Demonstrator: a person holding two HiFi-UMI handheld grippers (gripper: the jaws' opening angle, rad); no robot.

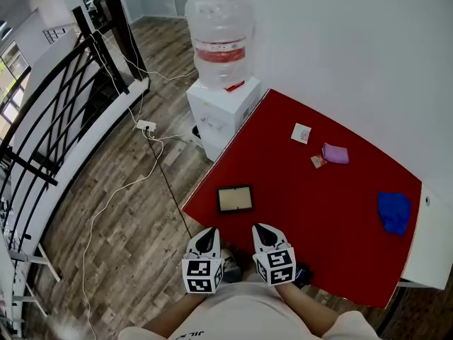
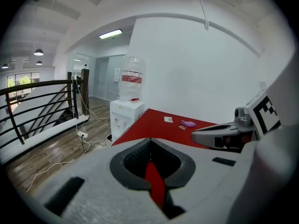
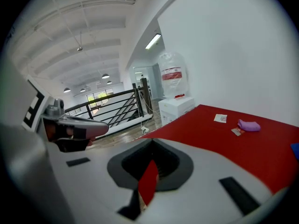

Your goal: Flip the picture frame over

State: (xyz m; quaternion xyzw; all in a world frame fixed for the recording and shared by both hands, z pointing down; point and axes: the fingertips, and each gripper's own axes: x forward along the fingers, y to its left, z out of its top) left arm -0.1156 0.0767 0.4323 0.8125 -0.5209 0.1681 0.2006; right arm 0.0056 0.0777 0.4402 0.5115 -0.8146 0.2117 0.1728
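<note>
A small black picture frame [image 1: 235, 198] with a pale middle lies flat on the red table [image 1: 318, 211], near its left front edge. My left gripper [image 1: 207, 236] is shut and empty, just off the table's front edge below the frame. My right gripper [image 1: 266, 234] is also shut and empty, over the table's front edge, a little right of the frame. In the left gripper view my left gripper [image 2: 150, 146] has its jaws together, with the other gripper's side to the right. In the right gripper view my right gripper [image 3: 152, 150] is closed too. The frame is hidden in both gripper views.
A water dispenser [image 1: 221, 83] stands at the table's far left corner. A white card [image 1: 301, 132], a purple object [image 1: 335, 153] and a small packet [image 1: 318, 161] lie mid-table; a blue cloth [image 1: 393, 211] sits at the right. Cables [image 1: 134, 183] run over the wooden floor beside a black railing [image 1: 49, 112].
</note>
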